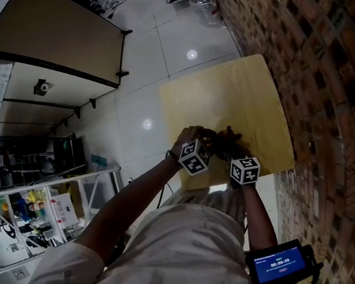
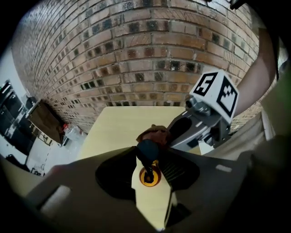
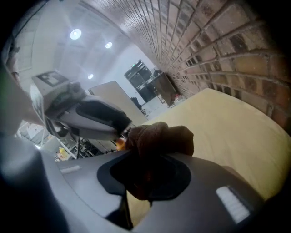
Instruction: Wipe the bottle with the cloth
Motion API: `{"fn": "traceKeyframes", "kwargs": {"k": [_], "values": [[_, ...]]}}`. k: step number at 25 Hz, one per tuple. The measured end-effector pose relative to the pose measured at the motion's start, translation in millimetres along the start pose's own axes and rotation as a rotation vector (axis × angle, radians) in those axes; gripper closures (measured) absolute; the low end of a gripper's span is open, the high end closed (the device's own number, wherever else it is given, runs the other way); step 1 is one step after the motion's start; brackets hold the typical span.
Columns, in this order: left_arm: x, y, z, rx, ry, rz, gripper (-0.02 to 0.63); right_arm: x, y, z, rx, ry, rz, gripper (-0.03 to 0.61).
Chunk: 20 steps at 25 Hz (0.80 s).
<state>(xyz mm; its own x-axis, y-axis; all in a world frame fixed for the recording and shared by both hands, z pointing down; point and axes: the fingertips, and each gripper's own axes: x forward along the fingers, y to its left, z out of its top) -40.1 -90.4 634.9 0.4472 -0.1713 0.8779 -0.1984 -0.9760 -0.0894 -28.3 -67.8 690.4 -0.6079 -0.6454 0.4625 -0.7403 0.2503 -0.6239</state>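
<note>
Jaws grip cloth (image 3: 159,139), bottle (image 2: 148,154), indistinct in head view

Small bottle (image 2: 148,151), dark blue with an orange-yellow ring at the near end, is seen end-on, clamped between the left gripper (image 2: 150,175) jaws. Brown cloth (image 3: 159,139), bunched into a wad, is pinched in the right gripper (image 3: 145,182) and touches the bottle's far side.

Bottle (image 2: 149,176) mostly hidden between left gripper (image 2: 150,169) jaws (only orange end shows); cloth (image 3: 157,141) buries right gripper (image 3: 148,177) jaw tips.
</note>
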Motion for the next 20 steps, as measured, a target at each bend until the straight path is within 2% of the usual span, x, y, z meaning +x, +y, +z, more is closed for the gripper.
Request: {"fn": "traceKeyframes", "kwargs": {"k": [6, 10, 12, 14, 16, 18, 20], "values": [[-6.8, -9.7, 4.8, -0.088, 0.005, -0.016, 0.445, 19.6, -48.0, -38.8, 0.101, 0.127, -0.150, 0.508], [-14.3, -1.6, 9.3, -0.171, 0.012, -0.004, 0.445, 29.3, -74.9, -40.1, 0.072, 0.226, -0.320, 0.508], [-15.8, 3.7, 9.7, -0.243, 0.019, 0.018, 0.444, 31.8, -79.8, -35.0, 0.056, 0.242, -0.367, 0.506], [-15.2, 8.3, 3.5, -0.365, 0.028, 0.040, 0.443, 29.3, -77.7, -31.6, 0.044, 0.213, -0.367, 0.506], [-12.7, 9.3, -7.8, -0.494, 0.042, 0.055, 0.443, 17.7, -71.0, -29.4, -0.004, 0.130, -0.352, 0.506], [-10.7, 12.5, -15.1, -0.592, 0.051, 0.077, 0.443, 1.5, -55.5, -27.8, -0.112, 0.044, -0.319, 0.506], [-9.6, 19.2, -19.7, -0.667, 0.069, 0.102, 0.442, -6.0, -28.5, -28.4, -0.210, -0.007, -0.233, 0.506]]}}
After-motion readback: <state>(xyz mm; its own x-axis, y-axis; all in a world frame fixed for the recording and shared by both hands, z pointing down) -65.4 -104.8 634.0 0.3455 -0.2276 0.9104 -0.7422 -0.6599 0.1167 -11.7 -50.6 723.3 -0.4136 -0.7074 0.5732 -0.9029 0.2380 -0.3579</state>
